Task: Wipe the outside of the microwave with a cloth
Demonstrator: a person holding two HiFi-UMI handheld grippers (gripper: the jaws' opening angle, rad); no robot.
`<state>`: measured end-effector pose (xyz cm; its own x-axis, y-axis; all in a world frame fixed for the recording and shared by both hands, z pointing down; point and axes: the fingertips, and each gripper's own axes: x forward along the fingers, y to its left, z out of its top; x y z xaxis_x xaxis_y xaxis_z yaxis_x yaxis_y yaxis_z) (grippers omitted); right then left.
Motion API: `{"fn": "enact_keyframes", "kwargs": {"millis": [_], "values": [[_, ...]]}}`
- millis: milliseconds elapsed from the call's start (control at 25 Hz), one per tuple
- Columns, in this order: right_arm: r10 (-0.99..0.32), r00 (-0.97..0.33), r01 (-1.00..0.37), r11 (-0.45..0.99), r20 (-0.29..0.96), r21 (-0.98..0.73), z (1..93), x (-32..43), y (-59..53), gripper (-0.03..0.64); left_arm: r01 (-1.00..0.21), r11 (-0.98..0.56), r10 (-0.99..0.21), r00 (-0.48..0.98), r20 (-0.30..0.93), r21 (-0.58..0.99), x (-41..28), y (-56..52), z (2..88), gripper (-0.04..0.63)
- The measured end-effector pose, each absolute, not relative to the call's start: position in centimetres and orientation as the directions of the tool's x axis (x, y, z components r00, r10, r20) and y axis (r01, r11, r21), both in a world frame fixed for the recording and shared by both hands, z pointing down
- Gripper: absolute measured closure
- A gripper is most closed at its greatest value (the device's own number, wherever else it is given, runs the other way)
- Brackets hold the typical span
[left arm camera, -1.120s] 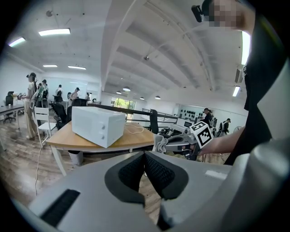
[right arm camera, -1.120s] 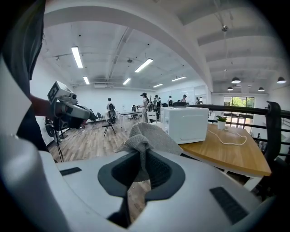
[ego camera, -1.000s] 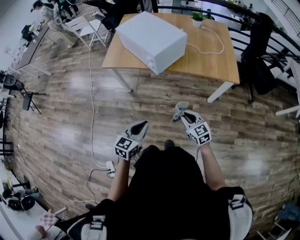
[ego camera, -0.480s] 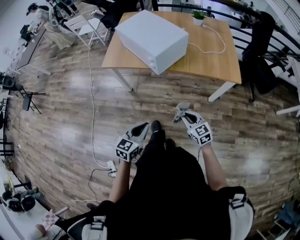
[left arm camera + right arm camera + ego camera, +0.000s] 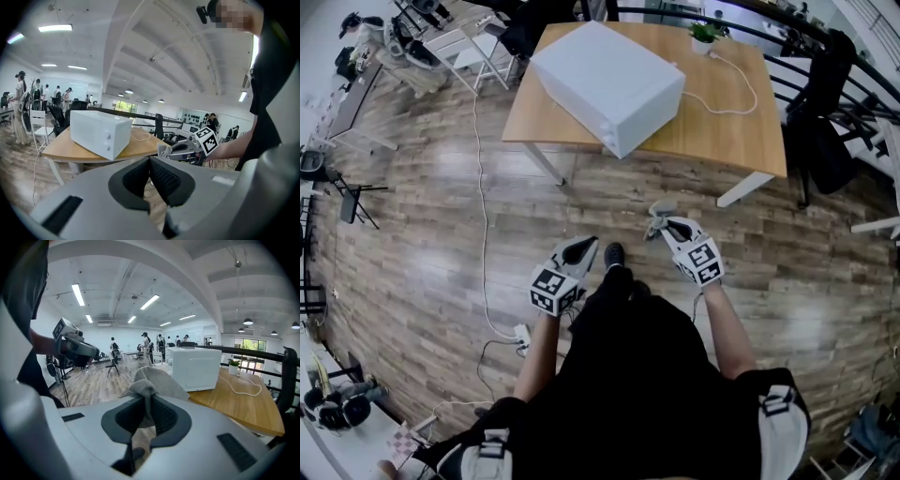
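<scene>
Seen from above, a person stands on a wood floor, well apart from the white microwave [image 5: 609, 80], which sits toward the left end of the far wooden table [image 5: 727, 127]; the right gripper [image 5: 664, 225] is held out in front of the body, its jaws pinching a grey cloth [image 5: 152, 380], with a fold bunched above the tips so a loose pad is ready to meet the microwave's side; the left gripper [image 5: 584, 249] hangs beside it, jaws pressed together on nothing (probably spare for now); judging by the gap to the table, wiping has not begun.
</scene>
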<state>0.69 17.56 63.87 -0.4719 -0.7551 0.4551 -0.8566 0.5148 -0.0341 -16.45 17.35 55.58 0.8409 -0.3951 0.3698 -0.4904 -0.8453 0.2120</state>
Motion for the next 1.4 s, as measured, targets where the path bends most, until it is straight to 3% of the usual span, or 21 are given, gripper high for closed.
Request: {"fn": "enact_keyframes", "kwargs": {"millis": [400, 1400], "values": [[-0.743, -0.446, -0.870, 0.490, 0.498, -0.048, 64.3, 0.9, 12.6, 0.584, -0.456, -0.857, -0.348, 0.856, 0.381, 0.240, -15.8, 11.5, 56.2, 0.594], [-0.832, -0.312, -0.939, 0.343, 0.458, -0.016, 63.1, 0.6, -0.9, 0.584, -0.299, -0.920, -0.211, 0.922, 0.324, 0.253, -14.3, -3.3, 56.6, 0.594]]}}
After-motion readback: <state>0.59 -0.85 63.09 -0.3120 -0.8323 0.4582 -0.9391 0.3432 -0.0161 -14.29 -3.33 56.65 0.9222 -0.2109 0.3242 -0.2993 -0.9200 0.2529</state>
